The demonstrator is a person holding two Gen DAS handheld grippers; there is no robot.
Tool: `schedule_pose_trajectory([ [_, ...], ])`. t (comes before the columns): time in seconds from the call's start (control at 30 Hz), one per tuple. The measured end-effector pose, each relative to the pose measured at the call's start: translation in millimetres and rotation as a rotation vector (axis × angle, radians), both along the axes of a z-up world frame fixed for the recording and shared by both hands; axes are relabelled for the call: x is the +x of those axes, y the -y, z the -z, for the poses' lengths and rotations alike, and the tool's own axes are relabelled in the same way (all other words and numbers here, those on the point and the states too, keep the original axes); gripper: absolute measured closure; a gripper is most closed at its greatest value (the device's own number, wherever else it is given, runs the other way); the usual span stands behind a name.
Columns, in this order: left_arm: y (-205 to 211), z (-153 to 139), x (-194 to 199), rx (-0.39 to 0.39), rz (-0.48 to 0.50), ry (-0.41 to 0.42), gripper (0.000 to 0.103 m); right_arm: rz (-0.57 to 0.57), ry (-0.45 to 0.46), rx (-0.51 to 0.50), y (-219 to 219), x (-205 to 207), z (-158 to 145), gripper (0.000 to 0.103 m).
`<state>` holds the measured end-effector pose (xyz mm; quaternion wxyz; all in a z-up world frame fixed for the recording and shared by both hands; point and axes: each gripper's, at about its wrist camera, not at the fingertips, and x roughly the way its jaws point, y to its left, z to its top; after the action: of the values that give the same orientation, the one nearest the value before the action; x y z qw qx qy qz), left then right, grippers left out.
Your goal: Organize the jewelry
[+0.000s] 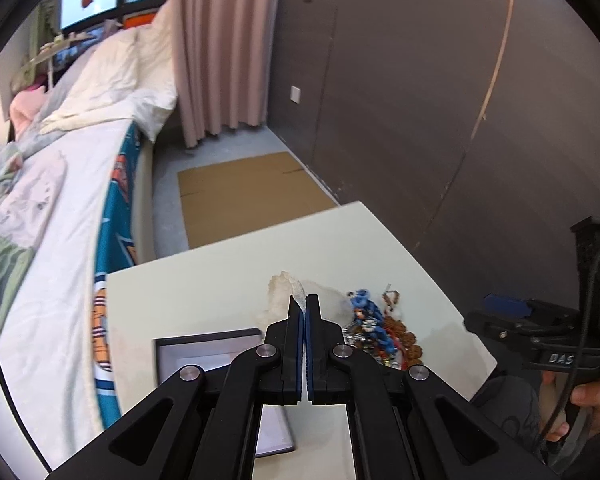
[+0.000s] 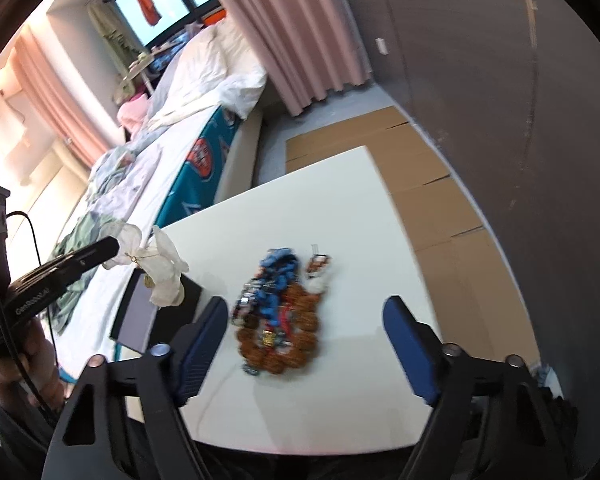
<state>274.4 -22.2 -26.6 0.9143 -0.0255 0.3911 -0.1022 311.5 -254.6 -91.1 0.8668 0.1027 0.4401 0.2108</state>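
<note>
My left gripper (image 1: 304, 304) is shut on a white fabric flower piece (image 1: 288, 286) and holds it above the white table (image 1: 204, 292). In the right wrist view the left gripper (image 2: 114, 246) holds the flower piece (image 2: 160, 268) with a thin gold chain over a dark open jewelry box (image 2: 140, 312). The box (image 1: 204, 354) lies at the table's left. A pile of jewelry (image 2: 280, 320) with blue and brown beads lies mid-table, and it also shows in the left wrist view (image 1: 380, 332). My right gripper (image 2: 306, 340) is open, hovering over the pile.
A bed (image 1: 52, 200) with white bedding stands left of the table. Flat cardboard (image 1: 244, 200) lies on the floor beyond the table. A dark wall (image 1: 440, 100) runs along the right side. Pink curtains (image 1: 220, 48) hang at the back.
</note>
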Motion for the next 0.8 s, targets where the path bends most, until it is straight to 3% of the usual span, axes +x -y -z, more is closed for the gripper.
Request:
schedule_pose_trajectory([
  [0.17, -26, -8, -11, -0.026, -0.047, 0.020, 0.103, -0.109, -0.012, -0.027, -41, 9, 3, 0.036],
  [0.4, -54, -16, -30, -0.055, -0.109, 0.045, 0.103, -0.287, -0.042, -0.146, -95, 25, 22, 0.059],
  [0.57, -73, -18, -39, -0.073, -0.156, 0.050, 0.103, -0.367, -0.067, -0.227, -117, 36, 39, 0.064],
  [0.63, -82, -17, -44, -0.078, -0.179, 0.049, 0.103, -0.403, -0.081, -0.272, -128, 42, 48, 0.072],
  [0.8, -97, -14, -55, -0.084, -0.222, 0.041, 0.103, -0.421, -0.099, -0.374, -136, 52, 59, 0.073],
])
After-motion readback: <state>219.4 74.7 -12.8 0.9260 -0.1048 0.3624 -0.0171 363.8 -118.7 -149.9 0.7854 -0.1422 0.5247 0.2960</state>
